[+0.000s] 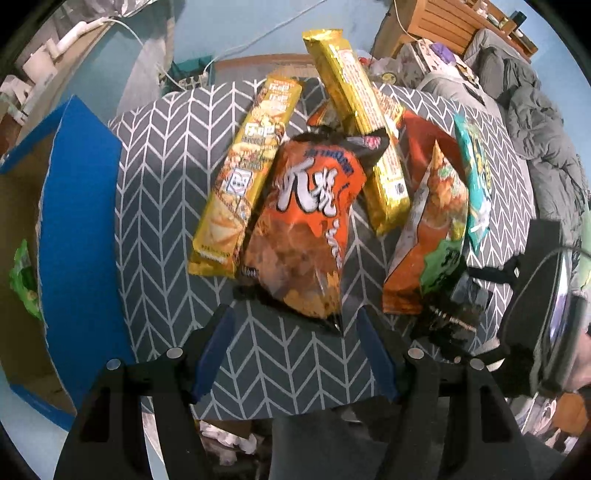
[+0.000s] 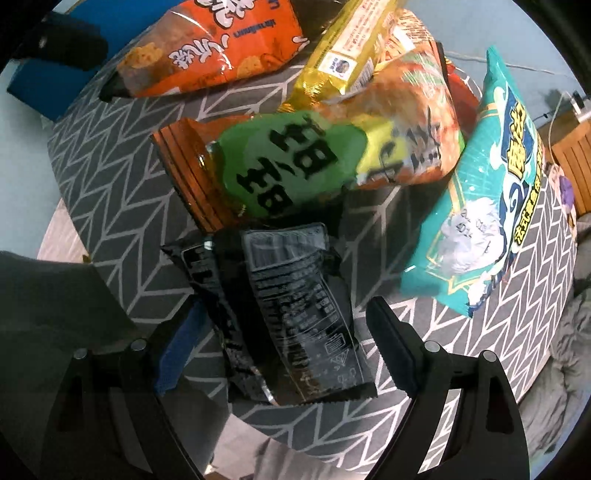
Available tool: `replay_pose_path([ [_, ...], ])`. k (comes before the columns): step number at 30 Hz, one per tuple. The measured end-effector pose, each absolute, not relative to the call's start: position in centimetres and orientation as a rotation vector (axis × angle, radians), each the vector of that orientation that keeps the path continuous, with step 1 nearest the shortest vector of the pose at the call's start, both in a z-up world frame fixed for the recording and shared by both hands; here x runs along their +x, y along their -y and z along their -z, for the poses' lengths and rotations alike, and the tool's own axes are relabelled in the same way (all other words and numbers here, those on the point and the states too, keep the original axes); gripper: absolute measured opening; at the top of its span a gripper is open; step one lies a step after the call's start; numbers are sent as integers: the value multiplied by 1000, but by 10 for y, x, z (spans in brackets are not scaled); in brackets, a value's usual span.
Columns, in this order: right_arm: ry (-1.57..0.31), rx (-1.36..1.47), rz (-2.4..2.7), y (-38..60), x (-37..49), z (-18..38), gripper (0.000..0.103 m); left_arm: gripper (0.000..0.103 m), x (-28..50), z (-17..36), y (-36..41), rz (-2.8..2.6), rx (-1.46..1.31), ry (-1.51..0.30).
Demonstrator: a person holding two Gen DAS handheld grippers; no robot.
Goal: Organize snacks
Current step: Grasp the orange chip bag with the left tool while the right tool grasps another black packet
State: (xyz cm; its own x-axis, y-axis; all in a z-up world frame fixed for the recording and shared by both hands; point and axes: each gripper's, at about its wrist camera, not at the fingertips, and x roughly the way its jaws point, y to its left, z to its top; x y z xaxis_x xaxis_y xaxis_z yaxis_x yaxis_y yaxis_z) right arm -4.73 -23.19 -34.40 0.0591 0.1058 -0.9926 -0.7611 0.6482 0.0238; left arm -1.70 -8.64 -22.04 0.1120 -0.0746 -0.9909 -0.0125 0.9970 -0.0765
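Note:
Several snack packs lie on a round table under a grey chevron cloth (image 1: 159,192). My left gripper (image 1: 295,325) points down and is open. The lower end of an orange chip bag (image 1: 306,229) lies just ahead of and between its blue pads (image 1: 214,347), untouched. My right gripper (image 2: 284,328) is also open, straddling a black packet (image 2: 295,306) that lies flat. A small gap shows on each side of the packet. An orange-and-green bag (image 2: 295,166) lies just beyond the packet, and a teal bag (image 2: 491,192) to the right.
An open blue cardboard box (image 1: 81,240) stands off the table's left edge with a green packet (image 1: 24,284) inside. Two long yellow packs (image 1: 243,177) (image 1: 354,122) lie behind the orange bag. Grey bedding (image 1: 535,122) and wooden furniture (image 1: 454,26) are at the far right.

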Motion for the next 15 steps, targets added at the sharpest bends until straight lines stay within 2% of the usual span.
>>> replay_pose_path([
  [2, -1385, -609, -700, 231, -50, 351, 78, 70, -11, 218, 86, 46, -71, -1453],
  [5, -1373, -572, -659, 233, -54, 354, 72, 72, -1, 217, 85, 53, -79, -1450],
  [15, -1371, -271, -532, 274, -43, 330, 71, 74, 39, 226, 93, 82, -55, -1447],
])
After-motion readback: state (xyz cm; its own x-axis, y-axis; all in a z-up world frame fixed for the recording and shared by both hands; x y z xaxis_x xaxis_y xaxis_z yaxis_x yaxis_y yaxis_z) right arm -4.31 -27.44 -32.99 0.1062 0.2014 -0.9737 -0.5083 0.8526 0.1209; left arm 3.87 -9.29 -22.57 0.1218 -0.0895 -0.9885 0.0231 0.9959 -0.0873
